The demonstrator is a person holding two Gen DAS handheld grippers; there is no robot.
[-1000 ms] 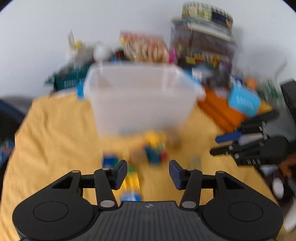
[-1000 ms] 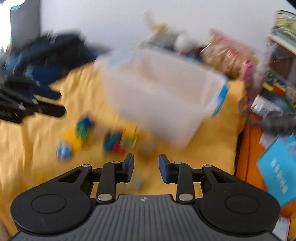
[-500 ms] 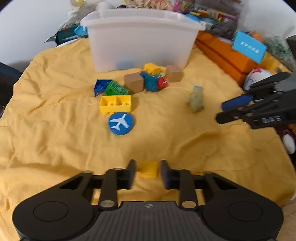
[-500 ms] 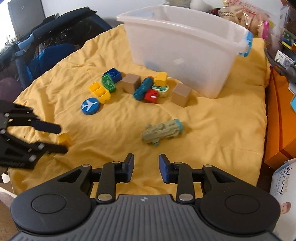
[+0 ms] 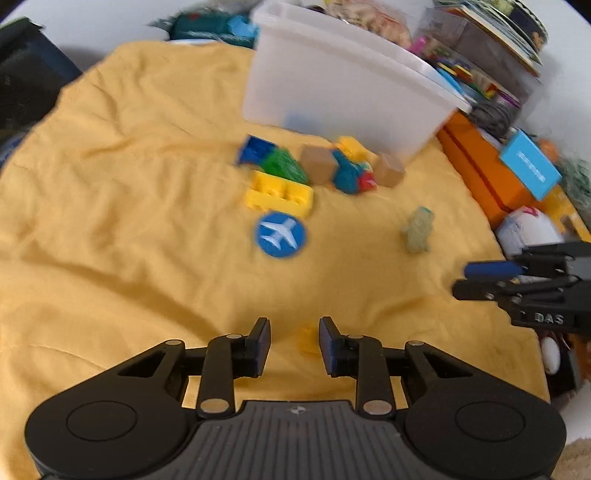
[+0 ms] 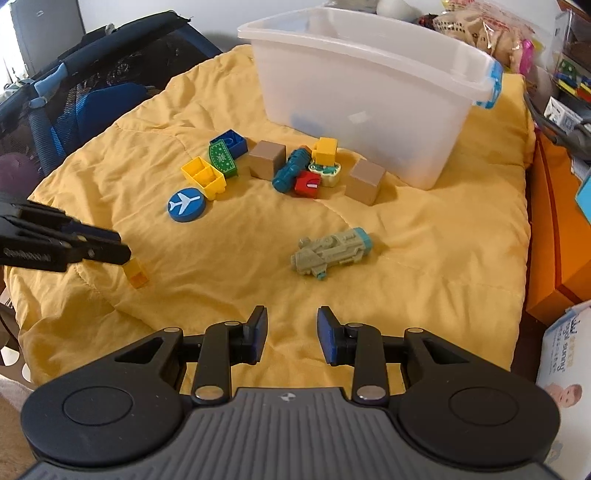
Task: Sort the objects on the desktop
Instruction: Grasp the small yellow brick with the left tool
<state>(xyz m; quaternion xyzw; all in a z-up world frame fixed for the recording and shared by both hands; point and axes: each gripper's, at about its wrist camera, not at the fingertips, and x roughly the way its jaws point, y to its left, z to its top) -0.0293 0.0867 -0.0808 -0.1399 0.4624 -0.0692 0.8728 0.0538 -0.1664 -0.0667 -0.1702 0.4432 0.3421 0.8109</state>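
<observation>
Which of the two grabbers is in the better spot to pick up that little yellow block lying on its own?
The left gripper. The small yellow block already sits between its jaws, which are opening slightly and not pressing on it. The right gripper hangs over bare blanket, with nothing between its jaws; the grey toy lies ahead of it.

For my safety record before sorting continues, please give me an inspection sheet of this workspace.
Surface: yellow quilt, wrinkled.
Job's things: clear bin; loose blocks before it; blue airplane disc; grey-green toy vehicle; small yellow block apart.
Clutter: orange box, snack bag near the bin.
Grippers: left gripper opening, small yellow block between its fingers; right gripper open, empty.
Cables: nothing seen.
Surroundings: dark mesh frame, white wall.
</observation>
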